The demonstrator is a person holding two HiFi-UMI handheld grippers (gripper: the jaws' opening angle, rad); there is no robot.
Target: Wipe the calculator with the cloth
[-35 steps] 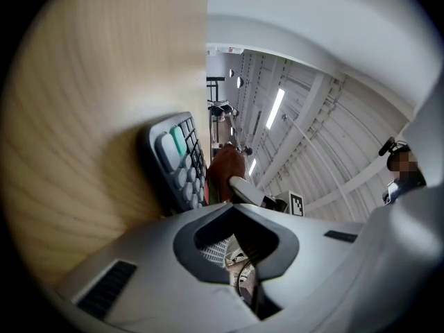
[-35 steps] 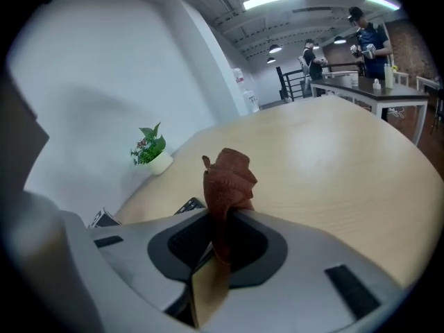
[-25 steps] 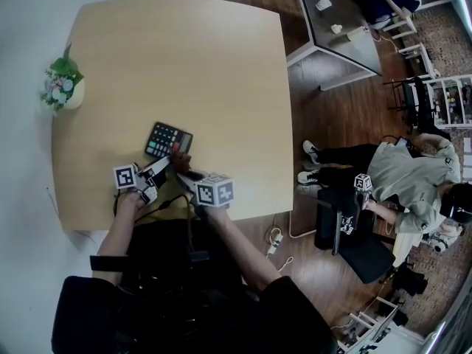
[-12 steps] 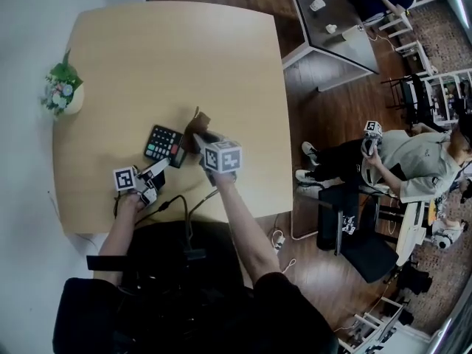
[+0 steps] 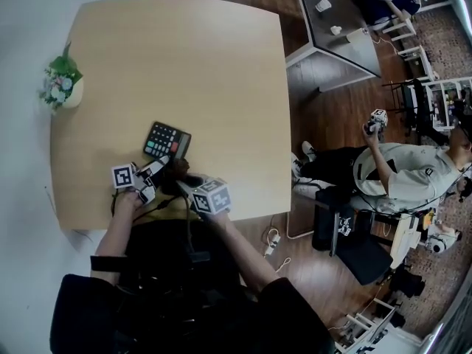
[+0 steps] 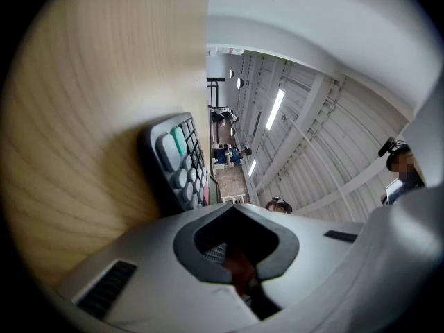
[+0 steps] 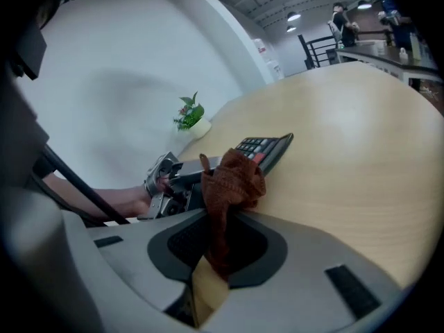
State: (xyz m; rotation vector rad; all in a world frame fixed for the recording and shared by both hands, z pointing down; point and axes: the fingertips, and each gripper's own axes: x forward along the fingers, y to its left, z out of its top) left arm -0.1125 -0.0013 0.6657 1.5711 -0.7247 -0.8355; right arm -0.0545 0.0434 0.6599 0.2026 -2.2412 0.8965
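A pale wooden surface (image 5: 184, 57) with rounded corners stands on a dark plank floor (image 5: 332, 116) beside a white wall (image 5: 29, 21). A small flowering plant (image 5: 62, 85) in a pale pot sits at its 9 o'clock edge. In the head view a grey table (image 5: 339, 28) with two white cups (image 5: 323, 4) stands toward 1 o'clock, and at 3 o'clock a seated person (image 5: 413, 175) holds up a cube with square markers (image 5: 377, 118). The calculator (image 5: 167, 140) lies flat and askew toward the 6 o'clock side of the surface. It has a slim dark body with rows of grey keys, a few teal keys on one side and a red key by a corner. The key legends are too small to read. The left gripper (image 5: 158, 167) sits at 7 o'clock from the calculator, its jaws pressed together with nothing clearly gripped, tips just beside the near edge. The right gripper (image 5: 183, 178) comes in at 5 o'clock, its jaws clamped on the brown knitted cloth (image 5: 177, 167). The cloth bunches beyond the tips at the calculator's near corner, and whether it touches there cannot be told.
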